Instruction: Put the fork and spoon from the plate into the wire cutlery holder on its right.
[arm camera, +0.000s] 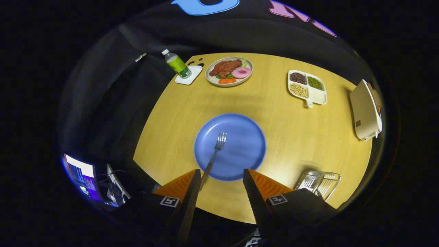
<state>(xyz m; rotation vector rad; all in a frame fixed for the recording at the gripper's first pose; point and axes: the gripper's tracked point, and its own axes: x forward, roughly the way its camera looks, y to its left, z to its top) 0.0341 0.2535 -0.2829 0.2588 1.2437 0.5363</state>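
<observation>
Fingers of the gripper (221, 175) spread open, gripping nothing, above the fork (216, 151) on the blue plate (245, 151), likely lining up its handle; wire holder (319, 183) waits right.

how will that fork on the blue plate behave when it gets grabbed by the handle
The fork looks like thin metal, so probably stiff and light. It lies flat with tines on the blue plate and its handle over the rim, so it may pivot or slide on the smooth glaze when nudged. The tongs are open, with the handle close by one finger; a narrow shiny handle could slip.
</observation>
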